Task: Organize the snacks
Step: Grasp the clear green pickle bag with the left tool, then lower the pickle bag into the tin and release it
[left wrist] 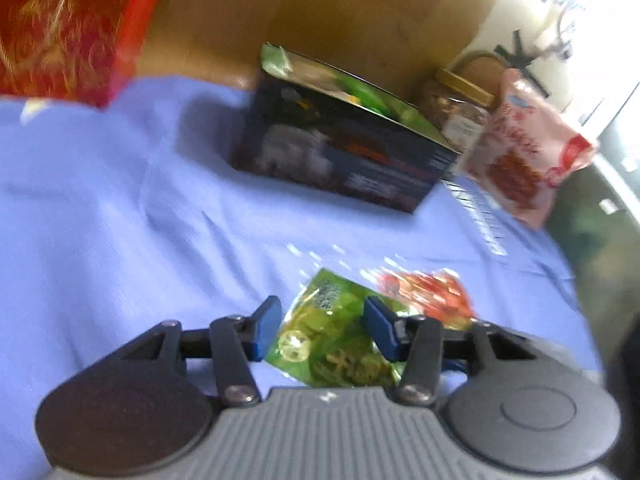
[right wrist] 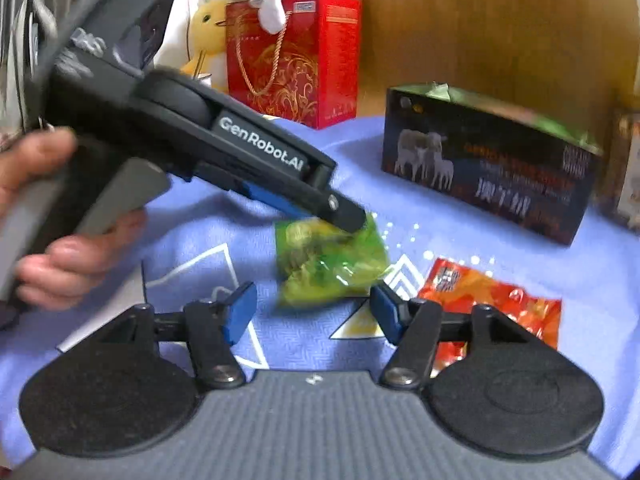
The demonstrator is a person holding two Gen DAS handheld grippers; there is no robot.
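A green snack packet lies on the blue cloth. My left gripper is open just over it, one blue pad on each side and neither pressing. A red snack packet lies right behind it. In the right wrist view the left gripper reaches down to the far edge of the green packet, held by a person's hand. My right gripper stands open over bare cloth, short of the green packet, with the red packet off its right finger.
An open dark box holding green packets stands at the back right. A red gift bag and plush toys stand at the back left. A jar and a pink snack bag sit beyond the box, near the cloth's right edge.
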